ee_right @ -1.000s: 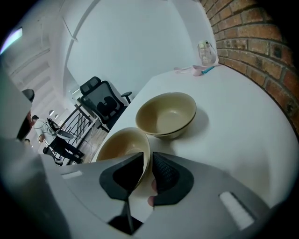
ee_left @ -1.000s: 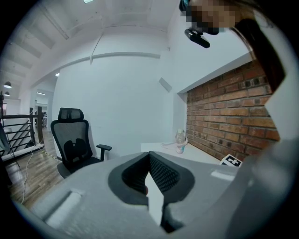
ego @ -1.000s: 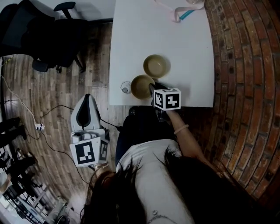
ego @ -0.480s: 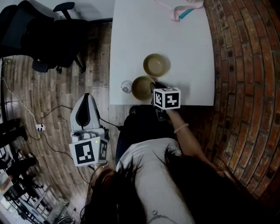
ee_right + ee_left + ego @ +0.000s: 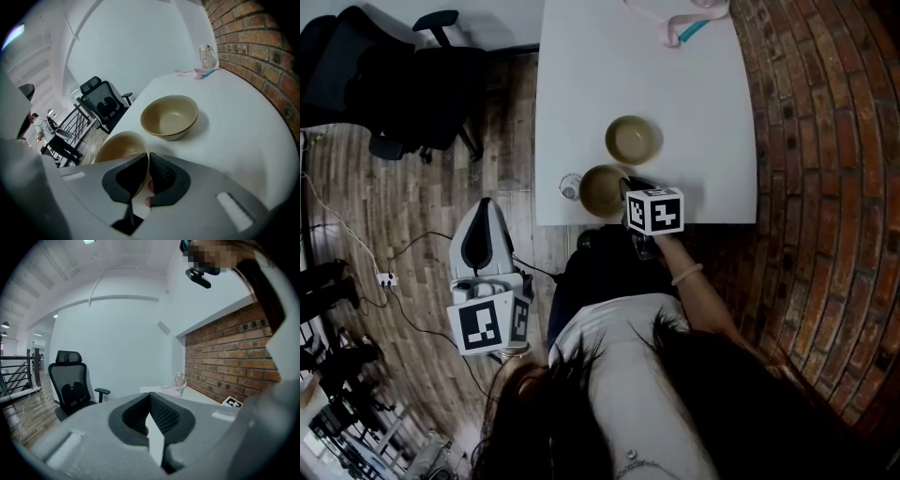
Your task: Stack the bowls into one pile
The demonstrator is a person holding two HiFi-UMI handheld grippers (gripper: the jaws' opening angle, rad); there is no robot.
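Right gripper view tells us most: our right gripper (image 5: 148, 164) pinches the rim of the near bowl (image 5: 117, 149), one jaw inside and one outside. We judge this hold suits lifting it toward the far bowl (image 5: 169, 115) just beyond it on the table (image 5: 243, 112). Both bowls sit unstacked. Our left gripper (image 5: 150, 408) hangs off the table, jaws together on nothing.

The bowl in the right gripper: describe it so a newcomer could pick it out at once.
On the white table are two tan bowls. The near bowl is at the edge closest to the person. Unlike the other bowl farther in, its rim is pinched by the right gripper.
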